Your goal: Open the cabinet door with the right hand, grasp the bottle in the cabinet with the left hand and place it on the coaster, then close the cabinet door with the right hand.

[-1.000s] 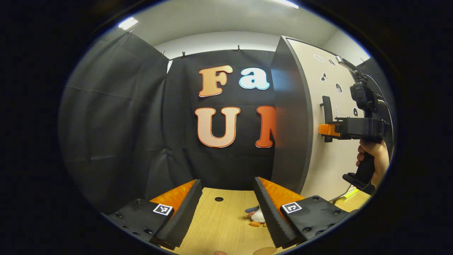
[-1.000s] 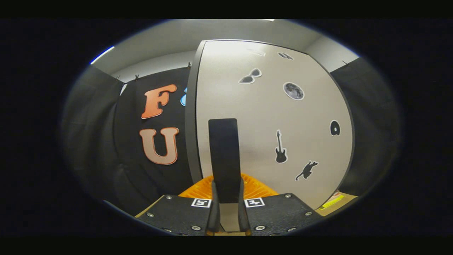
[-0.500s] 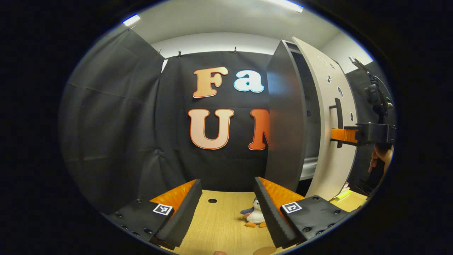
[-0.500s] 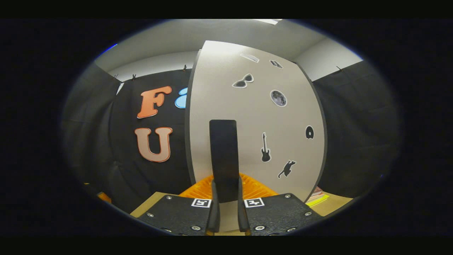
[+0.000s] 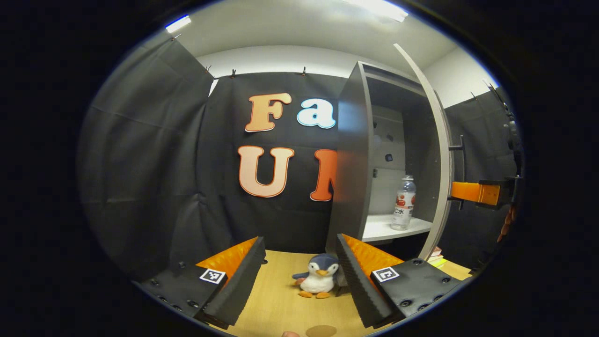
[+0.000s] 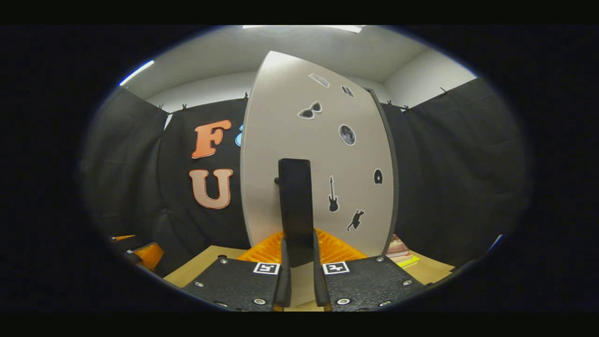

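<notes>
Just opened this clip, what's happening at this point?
A person is working with two handheld tongs. The right tongs are clamped on the cabinet door's handle, and the door stands swung well open. Inside, a bottle stands upright on the shelf, not yet touched. The left tongs are open and empty, held low over the table in front of the cabinet, with a toy penguin sitting on the table beyond them.
</notes>
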A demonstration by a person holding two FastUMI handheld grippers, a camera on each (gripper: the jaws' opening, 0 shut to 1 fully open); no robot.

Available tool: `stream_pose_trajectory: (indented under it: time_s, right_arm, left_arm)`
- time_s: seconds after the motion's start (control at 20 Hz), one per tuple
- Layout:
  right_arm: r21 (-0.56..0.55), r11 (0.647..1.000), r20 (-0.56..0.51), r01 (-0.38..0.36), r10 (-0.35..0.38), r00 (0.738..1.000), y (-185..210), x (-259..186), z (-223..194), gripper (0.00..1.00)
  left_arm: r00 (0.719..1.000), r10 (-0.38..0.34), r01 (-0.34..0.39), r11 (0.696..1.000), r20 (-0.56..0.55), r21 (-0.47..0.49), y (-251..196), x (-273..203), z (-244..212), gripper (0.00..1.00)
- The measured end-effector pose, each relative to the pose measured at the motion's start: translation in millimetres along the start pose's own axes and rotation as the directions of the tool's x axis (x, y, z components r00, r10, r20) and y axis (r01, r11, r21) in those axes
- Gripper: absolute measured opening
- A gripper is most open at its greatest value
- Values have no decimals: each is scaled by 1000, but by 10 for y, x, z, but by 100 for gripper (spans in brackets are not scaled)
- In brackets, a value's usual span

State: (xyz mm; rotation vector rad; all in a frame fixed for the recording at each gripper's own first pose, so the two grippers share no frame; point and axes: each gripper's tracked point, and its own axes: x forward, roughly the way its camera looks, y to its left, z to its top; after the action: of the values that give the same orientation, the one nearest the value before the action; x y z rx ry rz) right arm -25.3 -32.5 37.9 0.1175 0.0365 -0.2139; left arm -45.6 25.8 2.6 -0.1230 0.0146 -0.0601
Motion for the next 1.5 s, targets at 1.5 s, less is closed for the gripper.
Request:
stream_pose_trajectory:
  time_s: [1.5]
  right_arm:
    - [3, 984, -4, 179, -179, 984, -2638, -1232, 137, 4]
  left_arm:
    - [991, -124, 122, 991, 43, 48, -1617, -564, 159, 98]
